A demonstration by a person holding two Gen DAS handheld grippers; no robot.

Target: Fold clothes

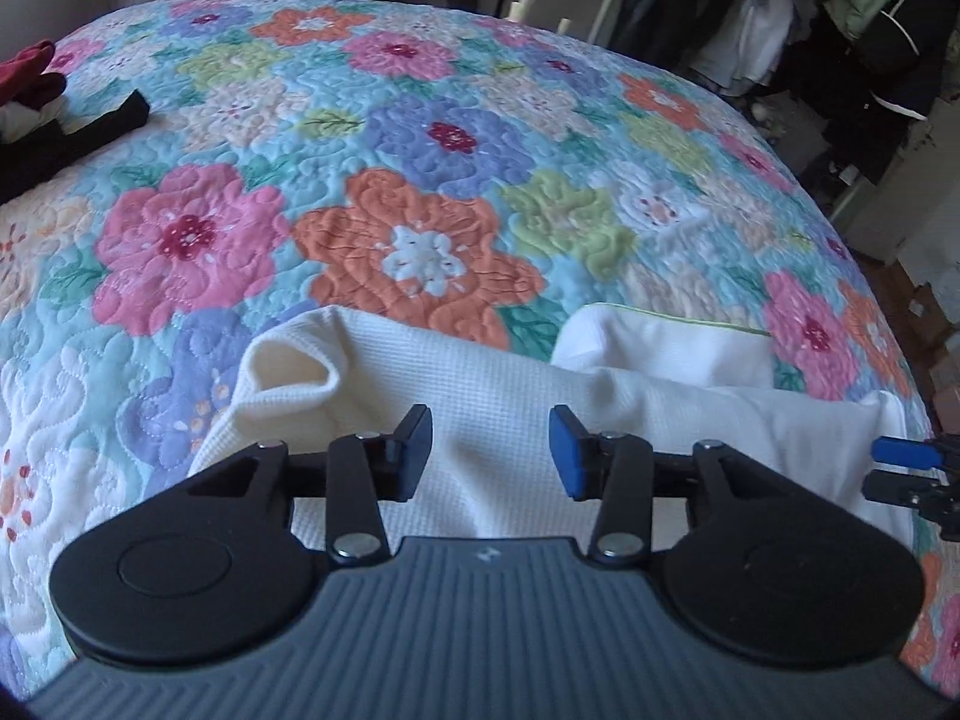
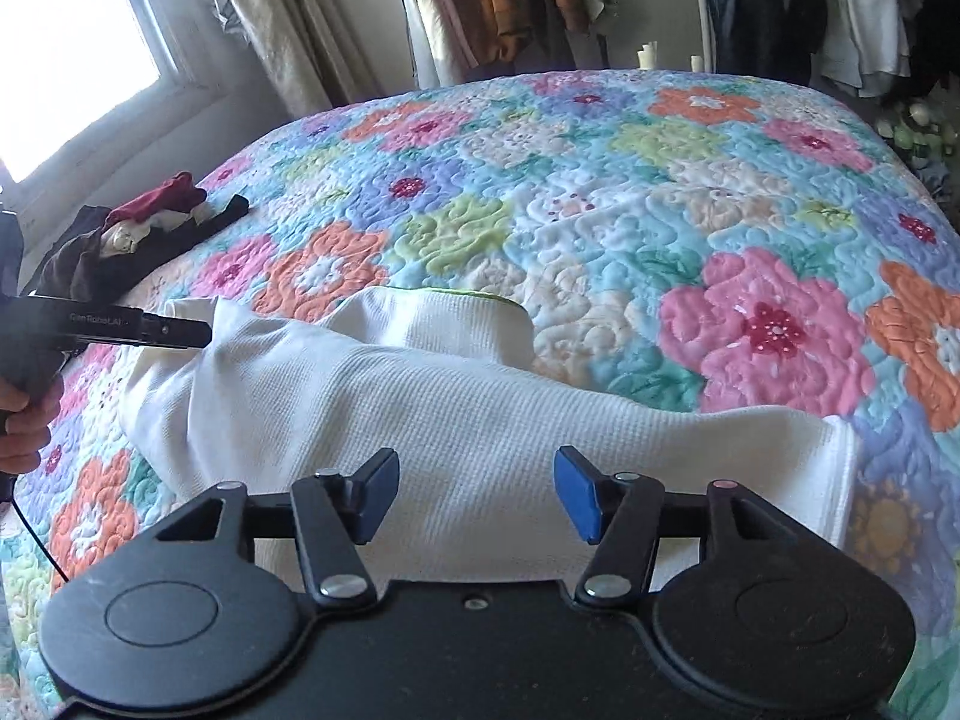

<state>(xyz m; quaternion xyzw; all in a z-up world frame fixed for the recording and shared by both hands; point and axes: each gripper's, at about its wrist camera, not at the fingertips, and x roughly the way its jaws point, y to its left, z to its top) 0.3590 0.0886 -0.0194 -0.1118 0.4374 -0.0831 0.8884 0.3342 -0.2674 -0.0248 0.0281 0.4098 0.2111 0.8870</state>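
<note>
A white waffle-knit garment (image 2: pixel 456 420) lies rumpled on the near edge of the floral quilt (image 2: pixel 660 180). Both the left gripper (image 1: pixel 491 450) and right gripper (image 2: pixel 477 489) hover over it, jaws spread, holding nothing. Soft, light and floppy, it should pinch best at a hem or corner.

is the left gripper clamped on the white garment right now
No, the left gripper hangs open over the white garment with nothing between its pads.
</note>
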